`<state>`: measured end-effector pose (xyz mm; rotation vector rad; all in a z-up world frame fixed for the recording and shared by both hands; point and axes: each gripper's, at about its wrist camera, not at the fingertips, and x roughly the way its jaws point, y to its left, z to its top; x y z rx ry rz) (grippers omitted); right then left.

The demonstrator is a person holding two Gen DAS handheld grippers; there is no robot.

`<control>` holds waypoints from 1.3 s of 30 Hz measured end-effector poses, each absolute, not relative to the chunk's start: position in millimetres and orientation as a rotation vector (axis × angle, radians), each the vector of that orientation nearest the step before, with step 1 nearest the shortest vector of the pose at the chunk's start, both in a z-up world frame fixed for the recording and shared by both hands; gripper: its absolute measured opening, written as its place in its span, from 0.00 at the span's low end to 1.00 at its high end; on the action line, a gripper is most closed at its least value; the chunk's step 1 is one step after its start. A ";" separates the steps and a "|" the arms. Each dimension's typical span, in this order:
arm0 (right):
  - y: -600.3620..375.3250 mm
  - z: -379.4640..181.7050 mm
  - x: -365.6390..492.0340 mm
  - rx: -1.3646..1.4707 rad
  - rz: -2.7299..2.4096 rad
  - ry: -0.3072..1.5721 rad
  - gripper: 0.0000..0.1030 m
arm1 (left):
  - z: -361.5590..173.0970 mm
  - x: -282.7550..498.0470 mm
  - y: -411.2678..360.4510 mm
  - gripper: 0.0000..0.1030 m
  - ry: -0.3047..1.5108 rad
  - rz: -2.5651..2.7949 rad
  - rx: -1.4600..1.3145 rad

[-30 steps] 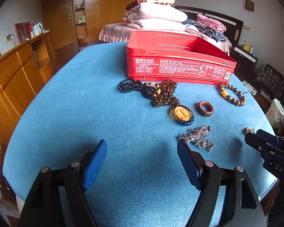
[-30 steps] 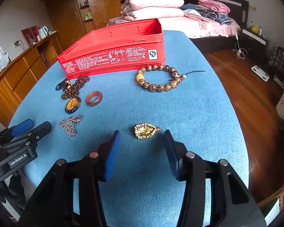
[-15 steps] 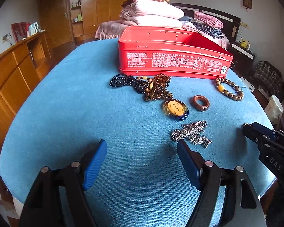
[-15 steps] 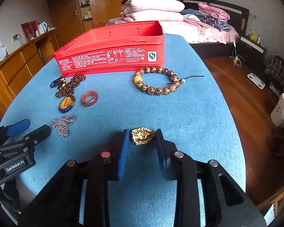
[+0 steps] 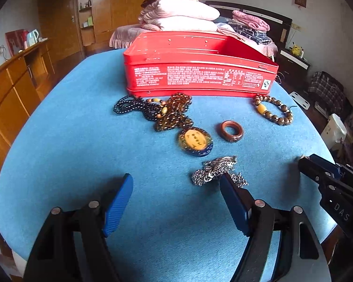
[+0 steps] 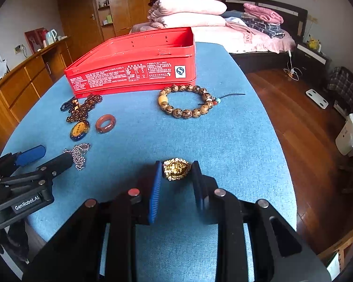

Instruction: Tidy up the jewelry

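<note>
My right gripper is shut on a small gold chain bundle that rests on the blue table. My left gripper stands open low over the table, and its right finger tip covers the edge of a silver chain. Beyond the silver chain lie an oval amber pendant, a brown ring, dark bead necklaces and a wooden bead bracelet. An open red tin stands behind them. The right gripper shows at the right edge of the left wrist view.
The table edge curves close on the right, with wooden floor below it. A wooden sideboard runs along the left. A bed with stacked quilts is behind the tin.
My right gripper's jaws have closed in from either side onto the gold chain bundle. The left gripper stays open, and the jewelry has shifted slightly left in its view.
</note>
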<state>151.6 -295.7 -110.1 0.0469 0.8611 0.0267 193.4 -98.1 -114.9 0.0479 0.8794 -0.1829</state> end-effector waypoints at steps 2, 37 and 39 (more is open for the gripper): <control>-295.3 -110.7 151.4 0.051 0.031 0.862 0.23 | -115.3 193.6 -101.4 0.73 0.886 -0.193 0.048; -303.5 -112.3 155.4 0.083 0.055 0.865 0.24 | -115.8 196.1 -133.9 0.33 0.881 -0.312 0.076; -302.9 -112.7 155.5 0.084 0.055 0.865 0.24 | -115.3 196.3 -130.9 0.24 0.879 -0.316 0.061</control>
